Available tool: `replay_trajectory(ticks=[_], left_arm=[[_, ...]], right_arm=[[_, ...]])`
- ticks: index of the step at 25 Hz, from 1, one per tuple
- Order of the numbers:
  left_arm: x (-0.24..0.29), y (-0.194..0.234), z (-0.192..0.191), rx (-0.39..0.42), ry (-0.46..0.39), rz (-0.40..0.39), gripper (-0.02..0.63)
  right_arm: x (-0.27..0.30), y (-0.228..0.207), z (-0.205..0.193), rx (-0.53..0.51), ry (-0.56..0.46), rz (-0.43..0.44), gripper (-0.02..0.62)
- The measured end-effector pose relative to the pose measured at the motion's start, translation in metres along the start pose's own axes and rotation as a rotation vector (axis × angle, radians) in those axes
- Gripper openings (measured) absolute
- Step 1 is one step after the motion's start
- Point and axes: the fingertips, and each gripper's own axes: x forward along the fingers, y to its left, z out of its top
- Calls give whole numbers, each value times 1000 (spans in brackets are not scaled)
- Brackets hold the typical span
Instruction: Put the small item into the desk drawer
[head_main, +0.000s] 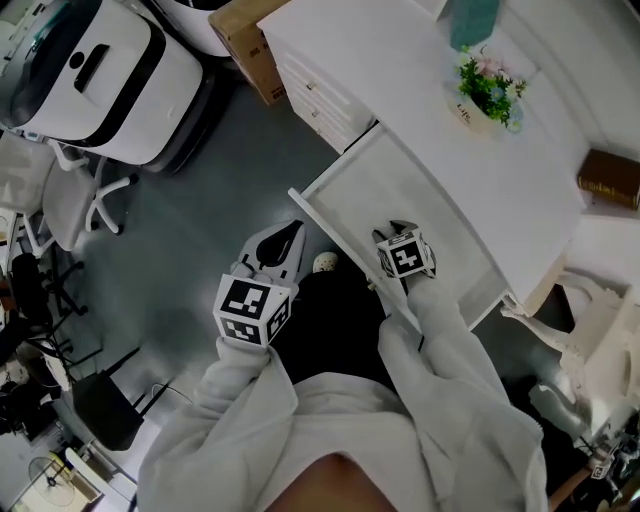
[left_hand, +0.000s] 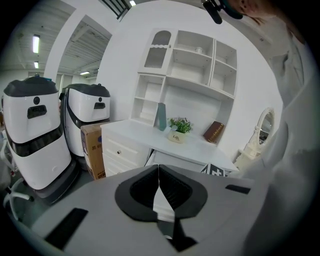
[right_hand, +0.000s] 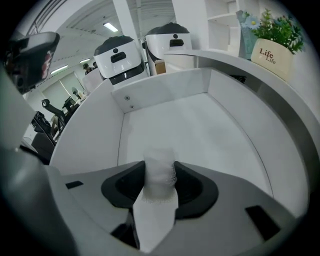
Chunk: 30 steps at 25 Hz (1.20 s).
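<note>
White small item (right_hand: 159, 170) pinched between jaws of right gripper (head_main: 398, 238), poised above bare floor of open drawer (right_hand: 200, 130); left gripper (left_hand: 159, 180) closed on nothing, near drawer front. Placing step in hand, seemingly; next calls for lowering, parting jaws, lifting clear

Small item (right_hand: 160, 170): white, soft-looking, fine mesh texture on side, standing upright. You hold it pinched between jaws of right gripper (head_main: 392, 234), at 6 o'clock in right gripper view, over drawer floor. Whether it touches floor, cannot tell.

Desk drawer (head_main: 400, 190): white, shallow, pulled out open. In head view it lies at 1 o'clock from centre, front panel toward 7 o'clock.
</note>
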Motion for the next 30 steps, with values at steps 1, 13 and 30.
replay_trajectory(ticks=[1, 13, 30], left_arm=[[0, 0, -2, -1, 3, 5, 18], [0, 3, -9, -19, 18, 40, 18], [10, -22, 10, 60, -10, -70, 18]], right_arm=[[1, -1, 1, -9, 3, -6, 187], [10, 6, -2, -20, 41, -4, 202], [-45, -6, 10, 213, -128, 53, 314]])
